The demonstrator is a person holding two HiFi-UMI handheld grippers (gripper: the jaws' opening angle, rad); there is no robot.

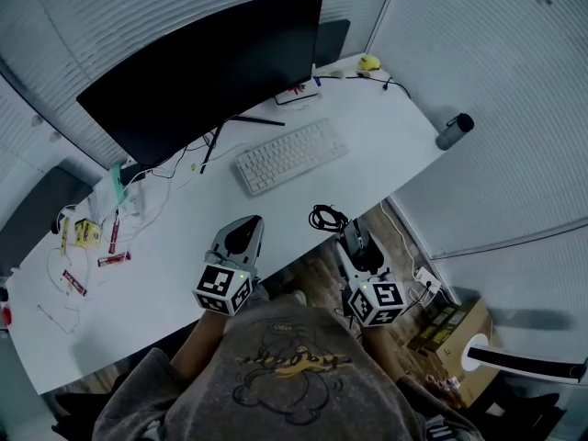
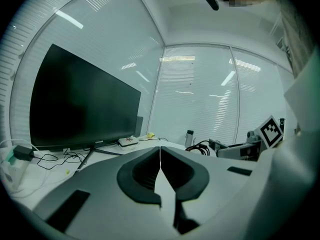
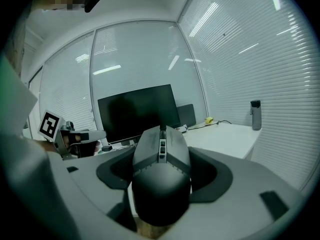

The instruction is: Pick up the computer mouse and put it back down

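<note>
The right gripper has the computer mouse. Its fingers stand wide apart and press on the two sides of the mouse. The mouse is dark. Its wheel end points away, toward the monitor. It is up in the air and not on the table. In the head view this gripper hangs just past the near edge of the table, over the wood floor.

The left gripper is at 9 o'clock from the right one, well apart from it. It is over the near part of the table. Its fingers are closed tight together, with only a thin line between them. They have nothing in them.

A coil of black cable lies on the table edge. It is at 11 o'clock from the right gripper and just beside it. It may be the mouse's own cord, but the head view is too small to be sure.

The white keyboard lies farther out, at 11 o'clock from the right gripper. The big black monitor stands behind it at 11 o'clock too. A grey bottle stands at 2 o'clock, past the right end of the table. A small yellow thing sits at the far corner of the table, at 12 o'clock.
</note>
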